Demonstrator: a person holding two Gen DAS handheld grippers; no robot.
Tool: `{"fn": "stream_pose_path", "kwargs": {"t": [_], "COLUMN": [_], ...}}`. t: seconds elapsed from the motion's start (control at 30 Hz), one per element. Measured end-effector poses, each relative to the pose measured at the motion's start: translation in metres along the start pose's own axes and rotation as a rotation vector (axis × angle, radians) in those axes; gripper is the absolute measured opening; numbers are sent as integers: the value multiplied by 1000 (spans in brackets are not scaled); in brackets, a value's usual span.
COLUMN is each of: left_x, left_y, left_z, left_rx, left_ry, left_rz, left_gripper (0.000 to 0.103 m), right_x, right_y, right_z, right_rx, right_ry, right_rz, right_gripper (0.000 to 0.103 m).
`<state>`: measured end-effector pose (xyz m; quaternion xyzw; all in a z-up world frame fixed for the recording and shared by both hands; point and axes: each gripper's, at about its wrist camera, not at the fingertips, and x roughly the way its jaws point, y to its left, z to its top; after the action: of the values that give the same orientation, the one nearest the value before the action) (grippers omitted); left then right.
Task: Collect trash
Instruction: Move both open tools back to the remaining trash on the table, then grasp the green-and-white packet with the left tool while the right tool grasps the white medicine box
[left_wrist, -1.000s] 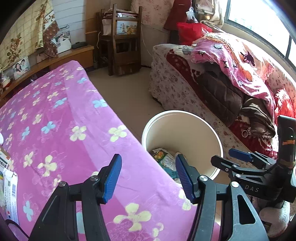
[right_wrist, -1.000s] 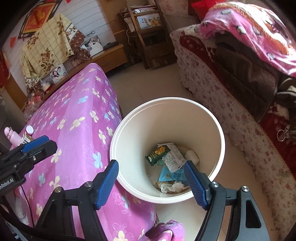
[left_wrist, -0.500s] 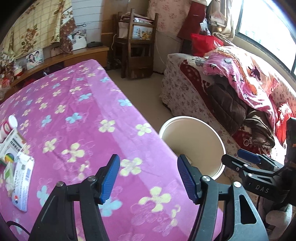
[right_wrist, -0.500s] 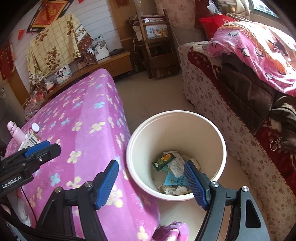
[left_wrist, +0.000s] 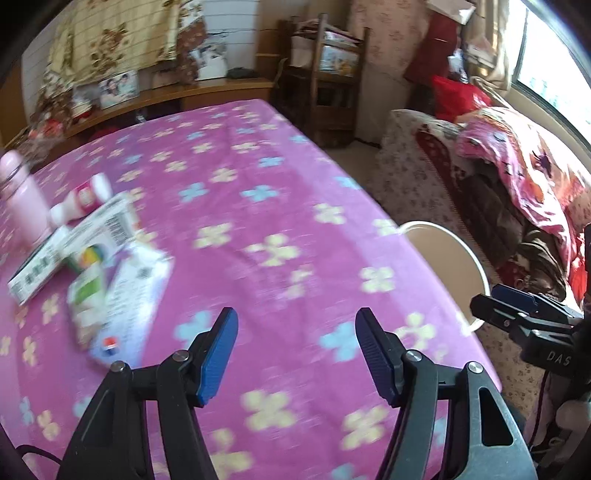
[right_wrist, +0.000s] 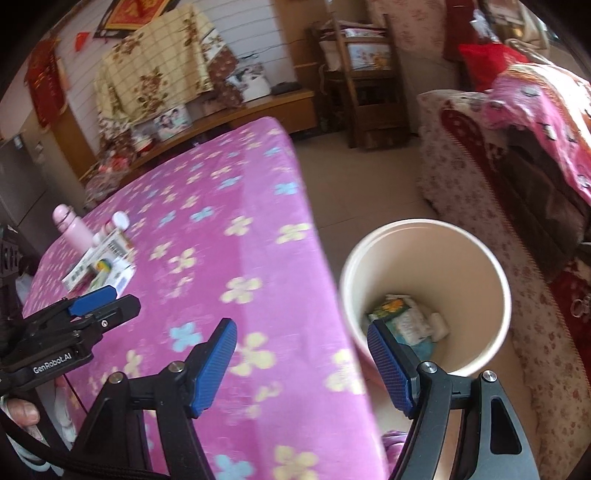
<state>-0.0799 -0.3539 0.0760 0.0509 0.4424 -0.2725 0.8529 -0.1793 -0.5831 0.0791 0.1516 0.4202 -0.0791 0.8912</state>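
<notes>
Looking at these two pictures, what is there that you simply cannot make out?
- Print on the packets: left wrist view, motion blur.
- Bottom of the bucket: left wrist view, hidden behind the tablecloth edge.
- Trash in the bucket: right wrist view, partly behind the right gripper finger; labels too small.
- Pink bottle: left wrist view, blurred.

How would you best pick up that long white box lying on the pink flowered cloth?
Grip the long white box across its narrow width near the middle, coming down from above. It lies flat, and a pouch and a small bottle crowd its sides, so its ends look harder to reach.
</notes>
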Motion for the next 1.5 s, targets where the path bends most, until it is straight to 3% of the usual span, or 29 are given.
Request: {"fn": "stream_pose_path", "kwargs": {"t": [0.27, 0.47, 0.63, 0.67, 0.87, 1.2, 1.37, 1.5], "left_x": [-6, 14, 35, 38, 29, -31, -45, -50], "left_y": [105, 170, 195, 196, 198, 232, 245, 250], "left_z": [0, 8, 9, 9, -4, -50, -66, -72], "left_rx": [-149, -321, -406, -408, -352, -268, -276, -282], "left_ry": [23, 33, 70, 70, 75, 69, 60, 46], "left_rz": [132, 160, 148, 138, 115, 198, 211, 212], "left_gripper": [67, 70, 70, 70, 34, 32, 32, 32], "right_x": [19, 36, 52, 55, 73, 136, 169, 183], "right_y": [56, 99, 128, 133, 162, 231, 277, 308], "right_z": [0, 0, -4, -5, -5, 8, 21, 23], "right_rx": [-83, -133, -177, -184, -215, -160, -174, -247], "right_ry": [34, 66, 100, 105, 134, 226, 231, 207], "right_rz": [60, 118, 142, 148, 173, 261, 200, 102], "right_gripper": [77, 77, 77, 77, 77, 77, 77, 77]}}
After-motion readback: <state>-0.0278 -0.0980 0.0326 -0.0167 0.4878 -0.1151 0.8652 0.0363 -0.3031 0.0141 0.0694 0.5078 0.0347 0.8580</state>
